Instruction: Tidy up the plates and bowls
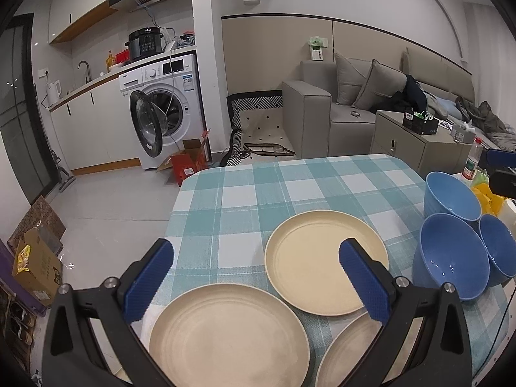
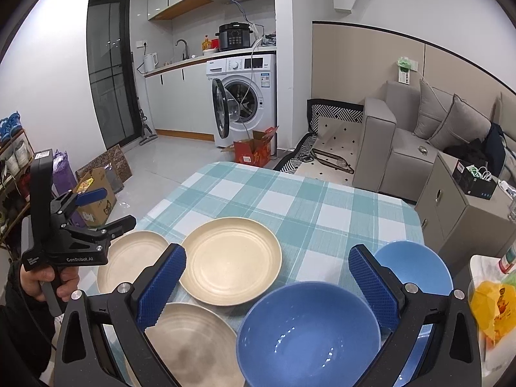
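The table [image 1: 290, 180] under both grippers wears a soft checked cloth, which could slide or bunch if a dish is dragged rather than lifted.

Three cream plates lie on it: the near plate [image 1: 229, 335] directly below the left gripper [image 1: 258, 277], the far plate [image 1: 309, 258] just ahead between its fingers, and a third plate [image 1: 345, 351] under its right finger. They look matte, stiff and light, probably plastic or fibre, with shallow raised rims. The rim seems the only place to pinch them.

Three blue bowls sit off to that gripper's right. The big bowl [image 2: 306, 332] is below the right gripper [image 2: 266, 285], a second bowl [image 2: 416, 264] beyond its right finger. They are glossy, so likely slippery; the thin wall should be pinched at the lip.

Both grippers are spread wide and hold nothing.
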The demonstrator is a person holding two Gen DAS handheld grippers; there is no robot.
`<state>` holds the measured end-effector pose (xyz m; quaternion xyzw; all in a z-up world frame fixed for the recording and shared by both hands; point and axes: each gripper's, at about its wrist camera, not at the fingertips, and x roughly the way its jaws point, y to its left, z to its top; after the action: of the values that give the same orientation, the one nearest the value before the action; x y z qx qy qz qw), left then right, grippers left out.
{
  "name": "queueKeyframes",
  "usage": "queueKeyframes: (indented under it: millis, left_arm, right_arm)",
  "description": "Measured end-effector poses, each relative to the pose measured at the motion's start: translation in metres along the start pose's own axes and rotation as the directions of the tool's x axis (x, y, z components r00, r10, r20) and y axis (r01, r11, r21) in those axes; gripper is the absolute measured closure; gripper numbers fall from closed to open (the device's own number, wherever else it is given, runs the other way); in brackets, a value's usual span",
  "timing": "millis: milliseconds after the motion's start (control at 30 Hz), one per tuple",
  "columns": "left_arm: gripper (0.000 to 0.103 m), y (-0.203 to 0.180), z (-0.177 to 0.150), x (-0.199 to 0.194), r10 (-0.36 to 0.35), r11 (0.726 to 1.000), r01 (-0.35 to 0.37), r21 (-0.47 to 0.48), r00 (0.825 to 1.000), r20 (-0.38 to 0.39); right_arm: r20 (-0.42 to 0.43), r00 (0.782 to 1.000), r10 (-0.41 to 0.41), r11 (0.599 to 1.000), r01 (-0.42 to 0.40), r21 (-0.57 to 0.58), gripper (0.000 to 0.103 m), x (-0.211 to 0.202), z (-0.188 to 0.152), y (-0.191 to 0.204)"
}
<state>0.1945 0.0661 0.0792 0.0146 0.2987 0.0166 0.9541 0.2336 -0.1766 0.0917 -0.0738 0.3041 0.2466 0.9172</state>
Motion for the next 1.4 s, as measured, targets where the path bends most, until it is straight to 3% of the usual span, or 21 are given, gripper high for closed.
queueKeyframes:
  millis: [800, 1133, 1300, 1400]
  left_arm:
    - [0.0, -0.005, 0.0, 0.072, -0.037, 0.999, 0.039, 0.013, 0.991, -0.131]
    - [0.0, -0.008, -0.009, 0.099, -0.048, 0.998, 0.054, 0.024, 0.978, -0.204]
    - [0.001, -0.006, -0.013, 0.112, -0.056, 0.998, 0.059, 0.009, 0.971, -0.232]
    - [0.001, -0.007, -0.016, 0.119, -0.06, 0.998, 0.064, 0.01, 0.966, -0.25]
  right_arm:
    - [-0.184, 0.983, 0.017, 0.999, -0.009, 0.044, 0.0, 0.086, 0.013, -0.022]
    - [-0.295, 0.955, 0.041, 0.995, -0.011, 0.102, 0.0, 0.135, 0.008, -0.023]
    - [-0.353, 0.933, 0.065, 0.99, -0.017, 0.138, 0.009, 0.163, 0.003, -0.027]
    - [-0.38, 0.922, 0.072, 0.989, -0.018, 0.146, 0.009, 0.176, -0.001, -0.029]
